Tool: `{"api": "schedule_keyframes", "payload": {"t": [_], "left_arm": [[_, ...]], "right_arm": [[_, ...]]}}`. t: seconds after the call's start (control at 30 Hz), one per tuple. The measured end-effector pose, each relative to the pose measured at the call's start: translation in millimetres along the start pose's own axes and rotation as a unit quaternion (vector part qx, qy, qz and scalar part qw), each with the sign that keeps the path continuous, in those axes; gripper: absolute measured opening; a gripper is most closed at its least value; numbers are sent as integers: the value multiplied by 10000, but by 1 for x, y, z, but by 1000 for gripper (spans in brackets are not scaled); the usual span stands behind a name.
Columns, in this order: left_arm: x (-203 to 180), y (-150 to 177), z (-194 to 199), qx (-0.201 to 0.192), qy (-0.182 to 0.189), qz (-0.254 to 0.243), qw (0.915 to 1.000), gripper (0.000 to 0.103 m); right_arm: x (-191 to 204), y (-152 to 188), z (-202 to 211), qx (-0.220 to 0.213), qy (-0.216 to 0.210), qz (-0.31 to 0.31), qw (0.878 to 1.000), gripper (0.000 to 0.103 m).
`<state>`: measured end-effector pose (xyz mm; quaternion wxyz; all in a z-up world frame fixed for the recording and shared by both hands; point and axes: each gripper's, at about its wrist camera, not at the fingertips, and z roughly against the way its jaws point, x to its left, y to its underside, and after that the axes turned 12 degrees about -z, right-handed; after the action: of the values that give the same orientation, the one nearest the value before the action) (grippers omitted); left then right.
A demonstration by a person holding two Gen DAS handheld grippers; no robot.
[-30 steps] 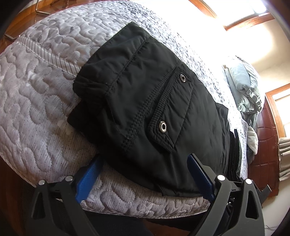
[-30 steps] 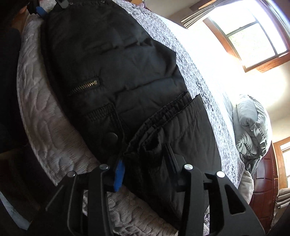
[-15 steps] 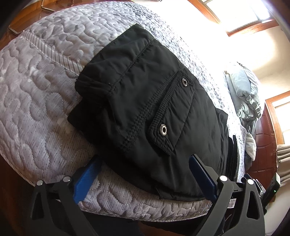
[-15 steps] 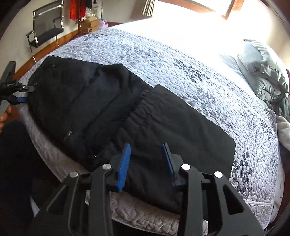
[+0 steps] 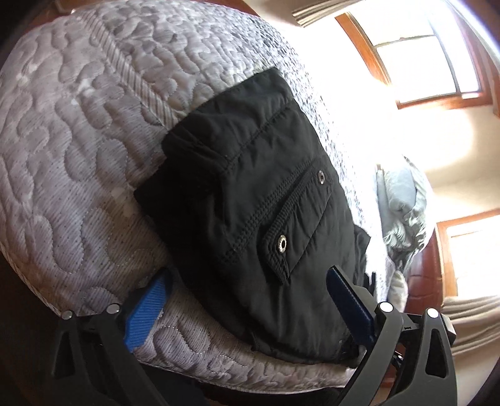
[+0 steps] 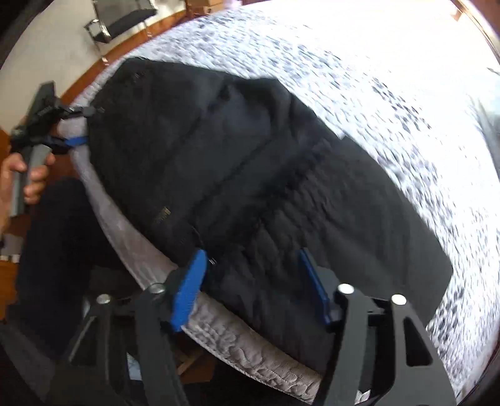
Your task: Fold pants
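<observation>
Black pants point(image 5: 265, 200) lie folded on a grey quilted bed point(image 5: 72, 156), near its edge; a snap pocket flap faces up. My left gripper point(image 5: 247, 299) is open, its blue pads astride the near edge of the pants, holding nothing. In the right wrist view the pants point(image 6: 237, 175) stretch across the bed, with the elastic waistband nearest. My right gripper point(image 6: 253, 287) is open over the waistband edge and holds nothing. The left gripper point(image 6: 67, 128) also shows there at the far left end of the pants, in a hand.
A grey pillow and bunched blanket point(image 5: 403, 206) lie at the head of the bed. Bright windows point(image 5: 415, 53) wash out the far side. A black chair point(image 6: 122, 18) stands on the wooden floor beyond the bed. The person's dark legs point(image 6: 53, 250) stand by the bed edge.
My right gripper let go of the waistband, opened wider and pulled back and up, so more of the pants shows. My left gripper stayed open and drew back slightly from the pants.
</observation>
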<state>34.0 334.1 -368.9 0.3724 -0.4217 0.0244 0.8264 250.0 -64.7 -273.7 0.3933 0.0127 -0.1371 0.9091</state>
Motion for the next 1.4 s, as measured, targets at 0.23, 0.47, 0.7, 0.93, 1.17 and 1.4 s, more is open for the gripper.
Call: {"api": "schedule_keyframes", "payload": {"t": [0.23,0.47,0.7,0.93,1.17,1.4], "left_arm": [[35,6,13,-516,649,1138,9900,91],[50,1,29,-852,558,1470,9839,84],[50,-7,29,-797,323,1408,9863,78],[52,-6,28,-868,287,1523,9841,70],[63,10,26,-802,365,1688,9817,62],[68,16,25,-767,358,1756,9808,42]], "right_arm": [[54,-160,16,880,-1130,918,9854,91],[142,-270,-66,1846,-1497,1704,9563,91],[207,-310,-153,2617,-1492,2467,9211,92],[235,-307,-215,3363,-1948,2805,8777,92],[249,-302,-238,3812,-2299,2900,8472,92],[251,-301,-241,3971,-2244,2957,8394,42]]}}
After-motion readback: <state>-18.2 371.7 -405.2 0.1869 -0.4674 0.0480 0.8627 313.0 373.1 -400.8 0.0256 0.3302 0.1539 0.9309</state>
